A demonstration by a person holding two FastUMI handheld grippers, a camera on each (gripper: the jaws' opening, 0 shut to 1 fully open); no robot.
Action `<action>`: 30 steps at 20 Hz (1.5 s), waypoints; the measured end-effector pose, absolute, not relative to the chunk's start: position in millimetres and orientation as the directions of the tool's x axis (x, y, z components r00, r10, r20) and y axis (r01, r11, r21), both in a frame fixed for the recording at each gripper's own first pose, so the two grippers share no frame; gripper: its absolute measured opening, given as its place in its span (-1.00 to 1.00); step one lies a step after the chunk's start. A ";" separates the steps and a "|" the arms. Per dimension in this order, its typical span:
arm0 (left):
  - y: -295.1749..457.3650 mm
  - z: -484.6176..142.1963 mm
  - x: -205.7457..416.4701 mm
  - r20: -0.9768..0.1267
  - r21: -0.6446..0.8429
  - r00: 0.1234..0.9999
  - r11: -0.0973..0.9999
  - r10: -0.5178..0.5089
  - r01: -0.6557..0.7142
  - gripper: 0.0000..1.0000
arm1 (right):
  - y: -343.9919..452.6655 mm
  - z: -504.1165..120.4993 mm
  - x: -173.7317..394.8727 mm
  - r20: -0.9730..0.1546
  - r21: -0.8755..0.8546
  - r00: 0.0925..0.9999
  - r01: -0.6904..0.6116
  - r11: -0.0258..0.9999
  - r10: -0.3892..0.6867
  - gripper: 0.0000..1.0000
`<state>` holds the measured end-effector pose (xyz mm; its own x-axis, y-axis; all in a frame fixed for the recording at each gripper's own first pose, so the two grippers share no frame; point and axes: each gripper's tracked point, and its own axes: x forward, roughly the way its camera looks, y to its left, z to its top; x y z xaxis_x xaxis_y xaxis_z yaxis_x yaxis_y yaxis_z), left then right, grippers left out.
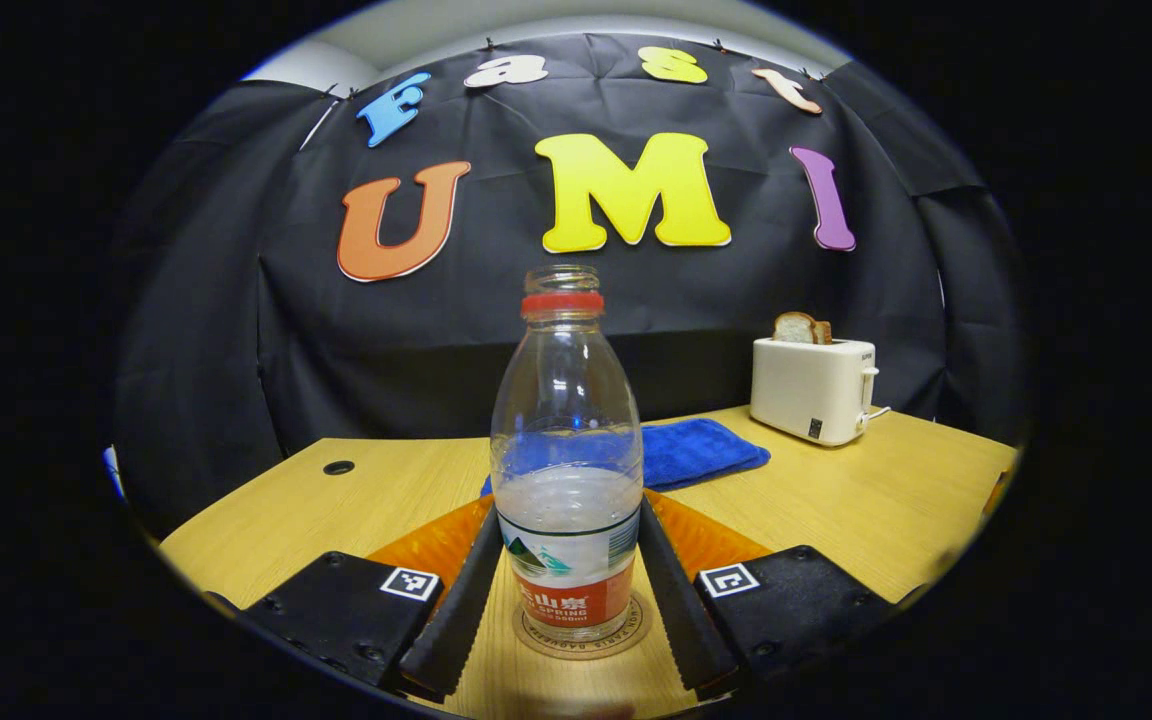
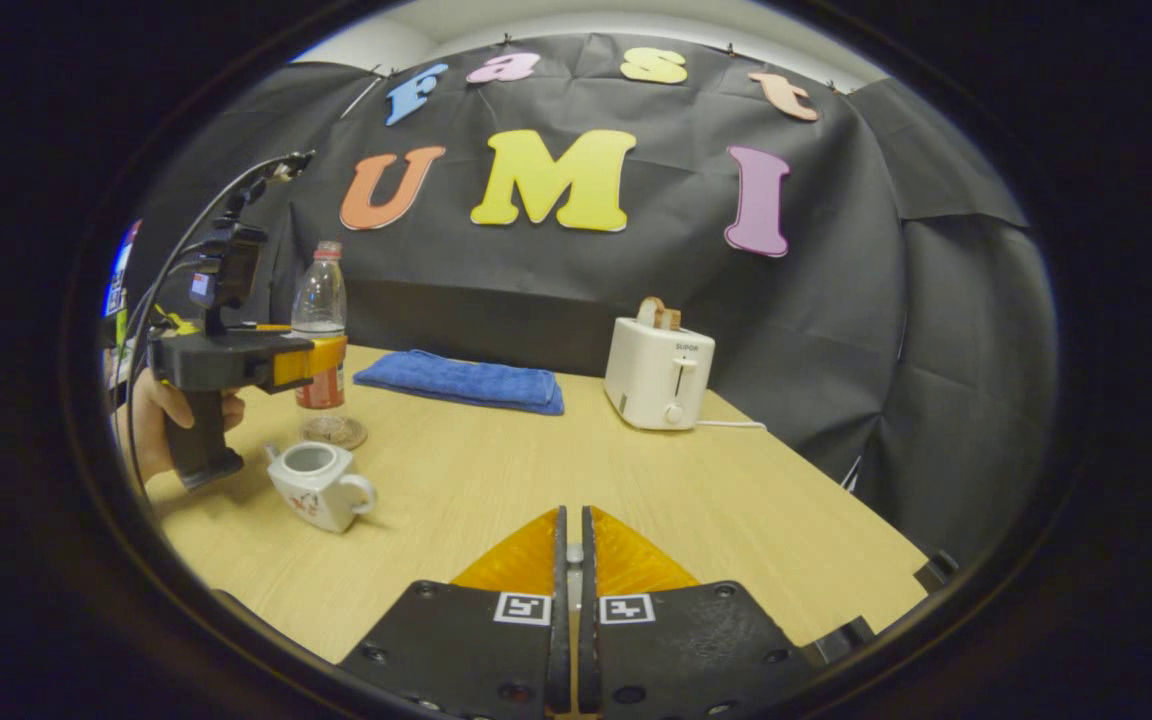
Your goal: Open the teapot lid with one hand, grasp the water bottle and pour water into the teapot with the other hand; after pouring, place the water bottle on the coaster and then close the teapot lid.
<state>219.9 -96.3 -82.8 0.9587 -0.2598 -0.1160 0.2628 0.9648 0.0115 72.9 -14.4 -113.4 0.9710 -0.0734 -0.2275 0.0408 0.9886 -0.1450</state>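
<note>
Left gripper (image 1: pixel 568 585) is bracketing the clear plastic water bottle w/ red label (image 1: pixel 566 470), jaws spread either side, bottle upright on the round coaster (image 1: pixel 626 640). Right gripper (image 2: pixel 568 560), jaws nearly pressed together, seemingly pinching sth small, is hanging well apart from the lidless white teapot (image 2: pixel 316 487).

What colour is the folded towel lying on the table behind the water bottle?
The towel is blue, plain with no pattern; it shows best in the right gripper view.

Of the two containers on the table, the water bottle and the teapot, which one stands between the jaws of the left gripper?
The water bottle, standing on the coaster, is between the left gripper jaws. The teapot, lid off, sits apart, nearer the camera in the right gripper view.
</note>
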 end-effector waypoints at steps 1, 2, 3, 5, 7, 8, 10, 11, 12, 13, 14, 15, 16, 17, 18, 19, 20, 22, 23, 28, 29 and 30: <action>-95.5 -85.5 222.3 -0.122 0.012 0.958 0.965 -0.258 0.262 0.58 | -14.6 -113.8 73.3 -0.230 -0.144 0.970 0.041 0.989 -0.074 -0.94; -94.1 -85.2 221.7 -0.116 0.006 0.958 0.965 -0.261 0.263 0.58 | -15.3 -114.3 74.1 -0.231 -0.144 0.970 0.042 0.989 -0.075 -0.94; -94.8 -83.7 220.9 -0.109 0.004 0.958 0.963 -0.267 0.269 0.60 | -15.9 -114.2 74.1 -0.232 -0.144 0.970 0.043 0.989 -0.076 -0.94; -96.8 -84.5 222.9 -0.112 0.002 0.956 0.962 -0.272 0.274 0.58 | -18.2 -114.7 75.0 -0.233 -0.142 0.969 0.048 0.989 -0.081 -0.94; -98.9 -85.2 224.1 -0.112 0.008 0.955 0.961 -0.274 0.277 0.60 | -18.7 -114.6 74.7 -0.233 -0.140 0.969 0.051 0.989 -0.082 -0.94; -100.3 -84.7 224.7 -0.112 0.011 0.954 0.960 -0.276 0.279 0.60 | -19.3 -115.5 74.6 -0.233 -0.140 0.969 0.051 0.989 -0.083 -0.94; -101.5 -84.5 225.2 -0.116 0.013 0.954 0.960 -0.277 0.280 0.60 | -20.0 -115.0 74.5 -0.232 -0.142 0.969 0.053 0.988 -0.086 -0.94; -103.7 -85.8 224.4 -0.119 0.009 0.950 0.957 -0.287 0.290 0.60 | -19.9 -114.5 74.4 -0.232 -0.142 0.969 0.053 0.988 -0.085 -0.94; -106.2 -91.3 223.1 -0.137 0.008 0.946 0.954 -0.295 0.299 0.61 | -19.5 -114.7 74.4 -0.232 -0.142 0.969 0.053 0.988 -0.086 -0.94; -107.0 -97.8 223.2 -0.159 0.010 0.942 0.953 -0.296 0.302 0.62 | -19.2 -114.2 73.8 -0.231 -0.142 0.969 0.053 0.988 -0.085 -0.94; -106.1 -103.2 222.8 -0.176 0.014 0.939 0.953 -0.296 0.303 0.63 | -18.9 -113.7 73.3 -0.230 -0.144 0.970 0.053 0.988 -0.085 -0.94; -104.6 -105.6 222.9 -0.186 0.014 0.937 0.953 -0.294 0.302 0.63 | -19.5 -112.2 72.7 -0.226 -0.145 0.970 0.055 0.988 -0.087 -0.94; -104.7 -104.5 221.7 -0.181 0.005 0.937 0.952 -0.299 0.305 0.64 | -19.7 -111.2 72.3 -0.223 -0.146 0.971 0.056 0.988 -0.088 -0.94; -104.3 -102.7 221.4 -0.174 0.000 0.938 0.952 -0.300 0.305 0.64 | -19.1 -110.2 71.7 -0.220 -0.146 0.972 0.055 0.988 -0.086 -0.94; -102.9 -103.7 221.1 -0.173 0.001 0.939 0.953 -0.297 0.302 0.63 | -19.1 -109.3 71.7 -0.218 -0.146 0.972 0.055 0.988 -0.086 -0.94; -102.5 -103.8 222.1 -0.177 0.005 0.939 0.954 -0.295 0.301 0.63 | -19.0 -108.3 71.4 -0.216 -0.146 0.973 0.055 0.988 -0.086 -0.94; -102.6 -102.9 220.7 -0.178 0.006 0.938 0.953 -0.297 0.303 0.64 | -19.3 -108.6 71.0 -0.215 -0.146 0.973 0.055 0.988 -0.086 -0.94; -102.8 -99.6 217.5 -0.166 0.008 0.939 0.952 -0.302 0.307 0.64 | -20.2 -108.3 70.7 -0.217 -0.144 0.972 0.057 0.988 -0.088 -0.94; -105.4 -97.4 216.0 -0.161 0.007 0.936 0.948 -0.312 0.317 0.64 | -20.4 -108.6 70.3 -0.218 -0.143 0.972 0.058 0.988 -0.089 -0.94; -106.5 -93.8 214.4 -0.152 0.026 0.937 0.946 -0.315 0.322 0.82 | -19.2 -109.6 70.2 -0.219 -0.146 0.972 0.056 0.988 -0.088 -0.94; -106.2 -93.8 215.1 -0.152 0.027 0.938 0.947 -0.313 0.320 0.84 | -19.1 -109.1 70.3 -0.218 -0.148 0.972 0.056 0.987 -0.088 -0.94; -105.9 -93.7 213.2 -0.151 0.025 0.937 0.947 -0.313 0.321 0.84 | -18.9 -109.2 70.4 -0.218 -0.148 0.972 0.056 0.987 -0.088 -0.94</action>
<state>213.2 -105.9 -93.7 0.9375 -0.3134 -0.1514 0.3206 0.9469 0.0254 70.4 -18.9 -109.2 0.9719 -0.0879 -0.2182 0.0560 0.9873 -0.1484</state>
